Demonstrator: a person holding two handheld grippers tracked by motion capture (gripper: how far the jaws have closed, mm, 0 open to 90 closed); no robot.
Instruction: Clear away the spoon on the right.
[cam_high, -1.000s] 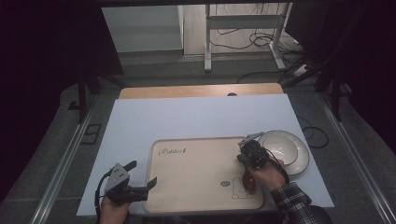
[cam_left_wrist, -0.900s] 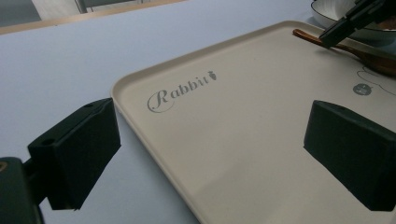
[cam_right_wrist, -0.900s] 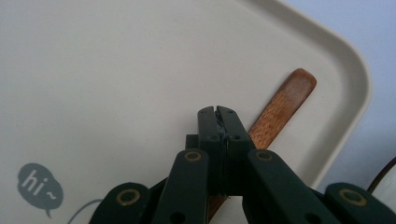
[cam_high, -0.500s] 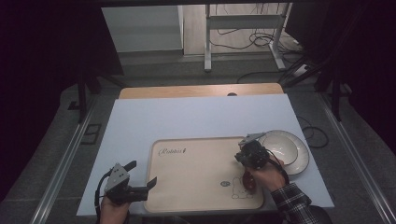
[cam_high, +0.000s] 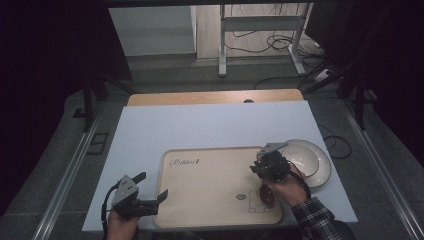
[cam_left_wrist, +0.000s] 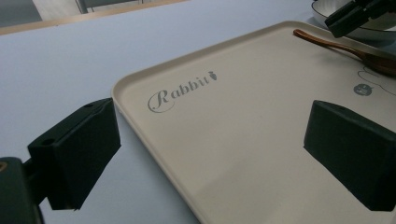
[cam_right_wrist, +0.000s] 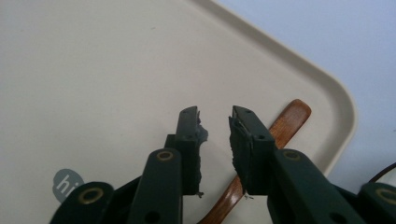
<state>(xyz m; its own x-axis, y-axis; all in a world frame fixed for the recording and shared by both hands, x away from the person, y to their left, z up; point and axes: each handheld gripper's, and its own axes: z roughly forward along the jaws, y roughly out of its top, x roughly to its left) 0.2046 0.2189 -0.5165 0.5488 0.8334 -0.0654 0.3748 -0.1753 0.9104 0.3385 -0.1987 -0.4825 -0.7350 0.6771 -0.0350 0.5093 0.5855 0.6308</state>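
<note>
A beige tray (cam_high: 210, 185) printed with "Rabbit" lies at the table's front. On its right end rests a brown wooden spoon (cam_high: 266, 195), handle toward the tray's corner (cam_right_wrist: 289, 119). My right gripper (cam_high: 265, 167) hovers just over the spoon. Its jaws (cam_right_wrist: 214, 116) have just been opening and now stand a little apart with nothing between them; the spoon's handle passes under the right jaw. My left gripper (cam_high: 153, 184) is wide open (cam_left_wrist: 210, 140) at the tray's front left edge (cam_left_wrist: 261, 93), holding nothing.
A white bowl (cam_high: 312, 160) sits just right of the tray, close to my right gripper. The white table top (cam_high: 215, 125) stretches bare beyond the tray. A wooden strip runs along the far edge (cam_high: 215, 97).
My right gripper has shifted very slightly over the tray's right end. The left gripper has stayed where it was.
</note>
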